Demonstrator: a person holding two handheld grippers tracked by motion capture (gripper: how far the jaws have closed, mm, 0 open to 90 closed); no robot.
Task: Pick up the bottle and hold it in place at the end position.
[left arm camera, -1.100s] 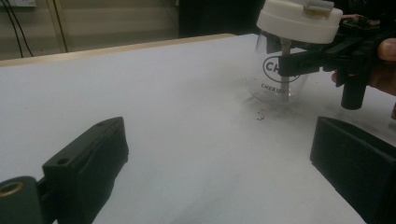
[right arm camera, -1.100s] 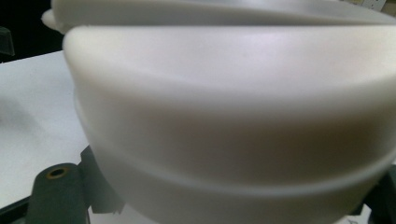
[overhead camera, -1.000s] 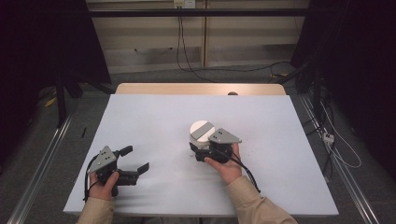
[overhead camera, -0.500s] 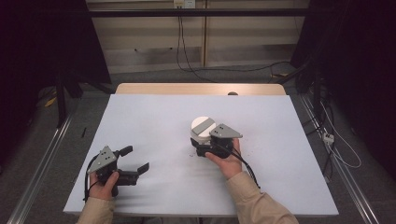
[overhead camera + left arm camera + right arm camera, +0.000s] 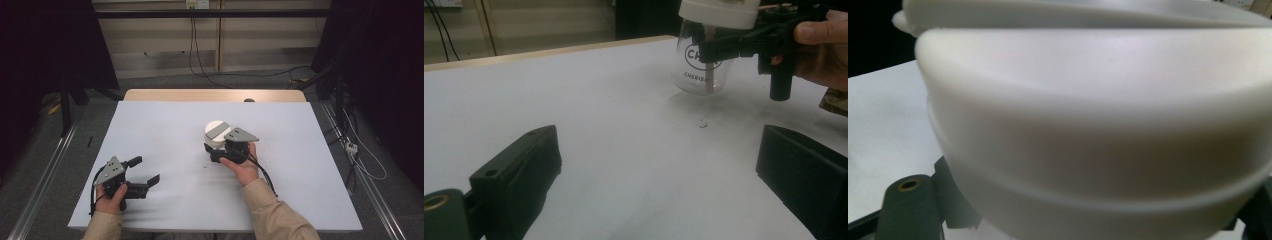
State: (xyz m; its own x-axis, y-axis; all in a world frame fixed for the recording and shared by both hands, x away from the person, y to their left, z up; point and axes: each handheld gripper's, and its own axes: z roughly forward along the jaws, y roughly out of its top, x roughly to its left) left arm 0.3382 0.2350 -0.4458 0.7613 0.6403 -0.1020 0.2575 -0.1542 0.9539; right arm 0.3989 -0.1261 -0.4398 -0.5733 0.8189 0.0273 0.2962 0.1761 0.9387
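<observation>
A clear glass jar (image 5: 701, 70) with printed lettering and a wide white lid (image 5: 216, 130) stands right of centre on the white table top (image 5: 150, 125). My right gripper (image 5: 212, 148) is shut on the jar just under the lid, and in the left gripper view its black jaws (image 5: 734, 45) cross the jar's neck. The lid (image 5: 1098, 125) sits very close in the right gripper view, with the jaws' bases at the bottom corners. My left gripper (image 5: 144, 170) rests near the front left of the table, open, with nothing between its fingers (image 5: 519, 170).
A small dark speck (image 5: 703, 124) lies on the table just in front of the jar. The table's wooden far edge (image 5: 210, 95) meets the floor, where cables run. Metal rails (image 5: 45, 175) flank both sides of the table.
The right gripper and the jar have edged very slightly away from the person. The left gripper has not moved.
</observation>
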